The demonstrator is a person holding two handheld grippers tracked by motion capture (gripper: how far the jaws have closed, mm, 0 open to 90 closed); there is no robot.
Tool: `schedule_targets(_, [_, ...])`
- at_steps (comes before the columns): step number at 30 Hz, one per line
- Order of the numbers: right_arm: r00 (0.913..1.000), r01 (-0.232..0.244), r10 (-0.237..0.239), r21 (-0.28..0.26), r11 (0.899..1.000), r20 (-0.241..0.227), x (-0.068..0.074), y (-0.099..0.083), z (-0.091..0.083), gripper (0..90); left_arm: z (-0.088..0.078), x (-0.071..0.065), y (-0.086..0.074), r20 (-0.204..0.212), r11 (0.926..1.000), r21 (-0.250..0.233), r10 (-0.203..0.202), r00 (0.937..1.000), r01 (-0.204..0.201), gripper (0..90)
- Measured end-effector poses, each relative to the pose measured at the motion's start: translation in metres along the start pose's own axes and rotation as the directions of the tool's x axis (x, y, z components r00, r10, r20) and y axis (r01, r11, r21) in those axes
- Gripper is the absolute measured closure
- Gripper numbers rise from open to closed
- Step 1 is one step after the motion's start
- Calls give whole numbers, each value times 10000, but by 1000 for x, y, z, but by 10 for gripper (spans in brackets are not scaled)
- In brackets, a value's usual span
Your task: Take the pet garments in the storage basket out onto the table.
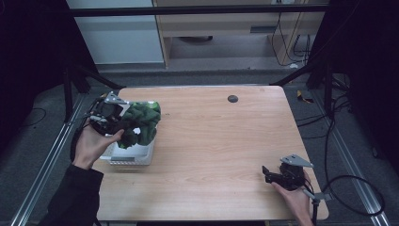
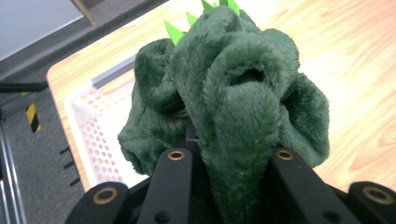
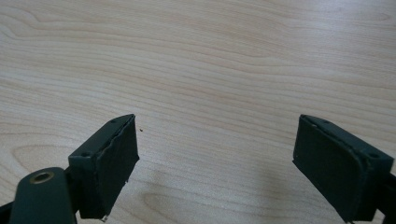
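Note:
A dark green plush toy (image 1: 142, 122) with light green spikes hangs bunched up over a white perforated basket (image 1: 134, 157) at the table's left side. My left gripper (image 1: 123, 123) is shut on the plush toy. In the left gripper view the toy (image 2: 233, 93) bulges out between the two black jaws, and the basket (image 2: 93, 121) lies below and to the left. My right gripper (image 1: 267, 174) rests low near the table's front right corner, open. In the right gripper view its pads (image 3: 116, 158) stand wide apart over bare wood.
The wooden table (image 1: 211, 141) has a small black round mark (image 1: 232, 98) near its far edge. Dark frame bars and cables run along both sides, with floor beyond the table's edges.

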State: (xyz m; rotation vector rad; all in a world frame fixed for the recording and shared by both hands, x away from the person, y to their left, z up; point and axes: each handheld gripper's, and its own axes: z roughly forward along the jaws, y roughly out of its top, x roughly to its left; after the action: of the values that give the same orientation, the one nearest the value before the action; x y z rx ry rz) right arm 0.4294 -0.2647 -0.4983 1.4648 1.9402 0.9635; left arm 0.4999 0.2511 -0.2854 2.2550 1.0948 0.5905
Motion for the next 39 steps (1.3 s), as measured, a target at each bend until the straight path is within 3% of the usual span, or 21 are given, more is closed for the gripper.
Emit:
schedule_targets(11, [10000, 41, -41, -38, 10000, 31, 0, 0, 0, 138, 9, -32, 11, 672, 9976, -124, 686, 9954, -680, 774])
schedule_targets(23, [10000, -37, 37, -99, 9999, 29, 0, 0, -1, 136, 31, -61, 21, 1254, 9907, 130, 1326, 9832, -1352, 774])
schedule_targets(39, [10000, -23, 23, -152, 9999, 15, -1, 1, -2, 134, 53, -92, 32, 1926, 9838, 75, 1741, 9657, -1789, 775])
